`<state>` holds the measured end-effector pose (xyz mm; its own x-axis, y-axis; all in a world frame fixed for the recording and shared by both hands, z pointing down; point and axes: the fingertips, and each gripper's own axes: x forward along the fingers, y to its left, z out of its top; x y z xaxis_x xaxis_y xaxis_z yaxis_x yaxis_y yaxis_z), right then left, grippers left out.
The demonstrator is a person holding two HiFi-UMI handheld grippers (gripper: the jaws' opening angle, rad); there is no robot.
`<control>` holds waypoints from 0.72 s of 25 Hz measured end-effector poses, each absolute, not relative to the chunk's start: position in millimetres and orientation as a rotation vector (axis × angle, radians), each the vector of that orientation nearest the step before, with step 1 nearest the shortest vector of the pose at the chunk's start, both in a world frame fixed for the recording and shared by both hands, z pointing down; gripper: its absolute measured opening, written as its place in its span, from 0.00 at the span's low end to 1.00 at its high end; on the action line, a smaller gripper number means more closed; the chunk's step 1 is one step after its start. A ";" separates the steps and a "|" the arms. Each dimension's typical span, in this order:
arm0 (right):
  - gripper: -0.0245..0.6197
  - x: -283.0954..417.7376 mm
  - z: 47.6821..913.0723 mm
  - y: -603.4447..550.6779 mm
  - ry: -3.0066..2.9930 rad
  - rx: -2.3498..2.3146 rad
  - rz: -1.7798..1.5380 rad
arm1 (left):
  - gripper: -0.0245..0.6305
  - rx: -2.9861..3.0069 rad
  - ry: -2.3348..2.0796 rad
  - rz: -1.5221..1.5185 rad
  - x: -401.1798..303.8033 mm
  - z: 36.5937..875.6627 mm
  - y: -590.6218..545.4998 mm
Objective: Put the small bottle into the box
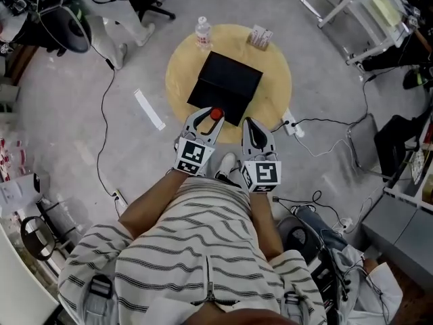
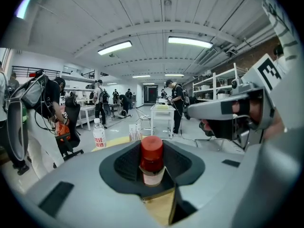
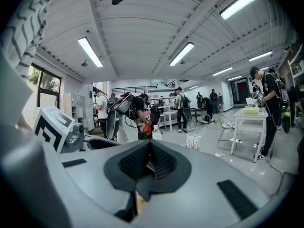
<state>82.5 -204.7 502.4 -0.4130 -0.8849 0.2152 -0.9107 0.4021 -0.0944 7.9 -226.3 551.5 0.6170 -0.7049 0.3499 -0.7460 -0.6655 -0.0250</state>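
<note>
The small bottle [image 1: 216, 114], red-capped, is clamped between the jaws of my left gripper [image 1: 215, 116] at the near edge of the black box [image 1: 224, 87]. Seen from the left gripper view, that small bottle [image 2: 152, 160] stands upright between the dark pads with its red cap on top, and my left gripper [image 2: 152, 167] is shut on it. My right gripper [image 1: 252, 124] hovers just right of the left one, over the table's near edge. From its own camera, my right gripper [image 3: 150, 164] has its pads pressed together with nothing between them.
The round wooden table [image 1: 277, 73] carries the box, a clear water bottle [image 1: 202, 32] at the far left and a small carton [image 1: 260, 38] at the far right. A power strip [image 1: 292, 125] and cables lie on the floor to the right; a white strip [image 1: 149, 109] lies left.
</note>
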 end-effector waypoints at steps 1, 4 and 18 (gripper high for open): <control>0.05 83.5 504.7 -206.4 -2.518 1.619 0.300 | 0.26 2.714 -1.227 0.512 8.8 554.9 -229.9; 0.05 86.1 512.4 -209.9 -2.516 1.604 0.315 | 0.26 2.707 -1.224 0.537 12.3 566.8 -239.8; 0.05 94.3 522.7 -209.6 -2.509 1.592 0.359 | 0.27 2.577 -1.201 0.603 12.8 626.5 -259.3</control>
